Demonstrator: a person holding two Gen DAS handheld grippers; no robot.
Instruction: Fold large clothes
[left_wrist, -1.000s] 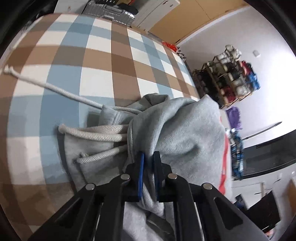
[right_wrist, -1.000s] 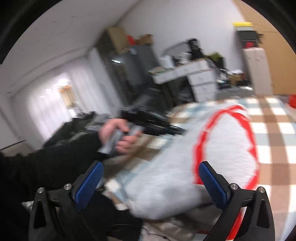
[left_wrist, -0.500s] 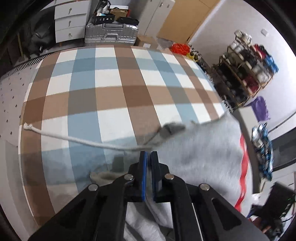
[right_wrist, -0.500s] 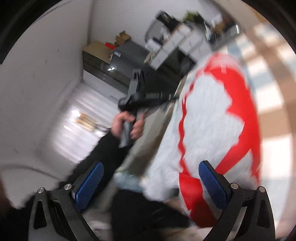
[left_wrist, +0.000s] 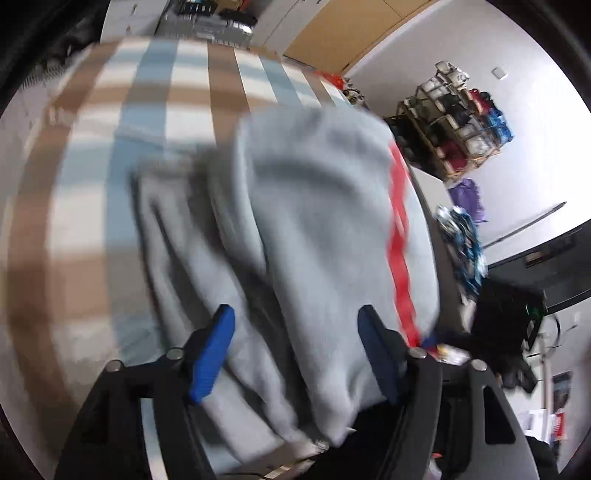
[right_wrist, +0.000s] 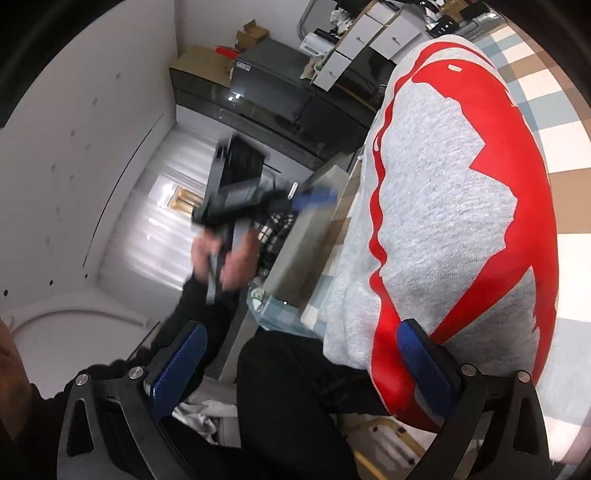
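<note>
Left gripper (left_wrist: 295, 343) just opened, w/ grey sweatshirt (left_wrist: 314, 221) lying between pads.

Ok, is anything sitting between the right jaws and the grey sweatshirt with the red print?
Nothing visible. The right gripper is open and empty, and the sweatshirt lies just ahead on the checked cover, its near edge by the right-hand jaw. The left gripper is off to the side.

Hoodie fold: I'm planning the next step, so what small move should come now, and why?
Probably bring the right gripper onto the hoodie's near edge and pinch it. Both grippers are open and hold nothing: the left gripper's jaws have just been opening, cloth lying loose beneath them, and that edge hangs over the checked table's side.
</note>
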